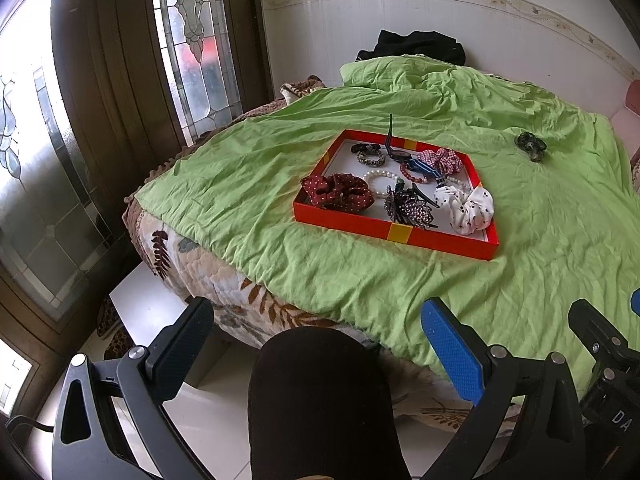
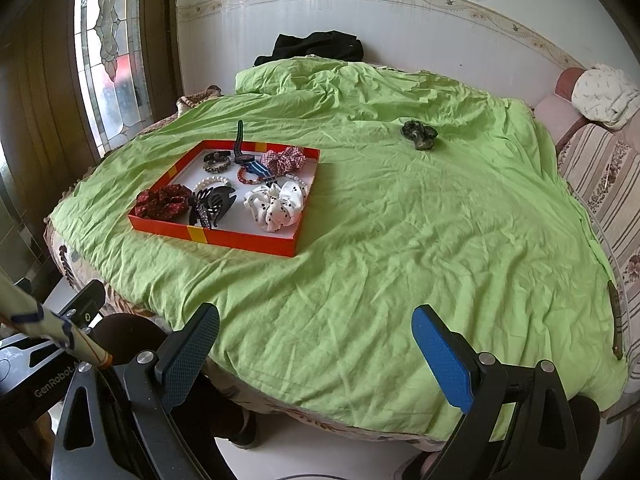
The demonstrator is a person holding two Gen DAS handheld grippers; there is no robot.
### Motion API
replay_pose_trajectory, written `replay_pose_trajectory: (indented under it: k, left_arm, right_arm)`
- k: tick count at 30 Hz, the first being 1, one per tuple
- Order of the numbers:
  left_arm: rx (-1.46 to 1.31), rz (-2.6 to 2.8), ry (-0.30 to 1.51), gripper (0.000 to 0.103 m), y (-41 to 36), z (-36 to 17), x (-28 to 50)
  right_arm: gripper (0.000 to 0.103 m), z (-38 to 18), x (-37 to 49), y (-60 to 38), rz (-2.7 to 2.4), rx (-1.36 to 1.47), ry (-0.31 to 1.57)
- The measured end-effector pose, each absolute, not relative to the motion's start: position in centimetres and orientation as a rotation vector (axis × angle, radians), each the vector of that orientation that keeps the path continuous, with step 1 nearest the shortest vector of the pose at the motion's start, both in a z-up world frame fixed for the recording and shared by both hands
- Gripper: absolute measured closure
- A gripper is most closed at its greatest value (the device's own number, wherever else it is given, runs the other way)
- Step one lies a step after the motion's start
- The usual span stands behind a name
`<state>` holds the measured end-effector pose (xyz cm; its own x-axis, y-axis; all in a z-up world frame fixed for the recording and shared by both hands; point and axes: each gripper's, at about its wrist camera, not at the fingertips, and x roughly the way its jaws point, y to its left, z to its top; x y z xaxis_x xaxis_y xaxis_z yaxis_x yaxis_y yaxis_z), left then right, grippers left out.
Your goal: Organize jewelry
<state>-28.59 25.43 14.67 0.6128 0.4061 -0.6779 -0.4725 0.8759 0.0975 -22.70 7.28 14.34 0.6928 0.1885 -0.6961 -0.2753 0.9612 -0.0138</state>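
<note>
I held my left gripper [image 1: 316,344] and right gripper [image 2: 316,350] spread wide, empty, off the bed's near edge. The red tray [image 2: 224,238] sat mid-sheet toward the left edge; beyond it, the dark scrunchie [image 2: 419,135] (soft, light, I judged) invited pinching across its bunched fabric.

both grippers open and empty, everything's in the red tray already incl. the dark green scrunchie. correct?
Not quite. The dark green scrunchie is not in the red tray; it lies alone on the green bedsheet, apart from the tray on its far right side, as the right wrist view shows. The rest holds: the left gripper and right gripper are both open and empty.
</note>
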Motion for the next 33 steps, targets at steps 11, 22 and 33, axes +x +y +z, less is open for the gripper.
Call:
replay_pose_trajectory:
  k: [11, 22, 33]
  left_arm:
    - [-0.095, 0.509, 0.767, 0.0, 25.3, 14.4, -28.6]
    - [-0.093, 0.512, 0.77, 0.0, 25.3, 14.2, -28.5]
    - [-0.07, 0.513, 0.781, 0.0, 25.2, 14.4, -27.5]
  right_arm:
    - [0.004, 14.2, -22.7, 7.4, 0.275, -0.128, 0.769]
    - [0.004, 13.7, -22.5, 7.4, 0.286, -0.126, 0.777]
    - [0.004, 12.9, -21.6, 6.3, 0.307, -0.106, 0.801]
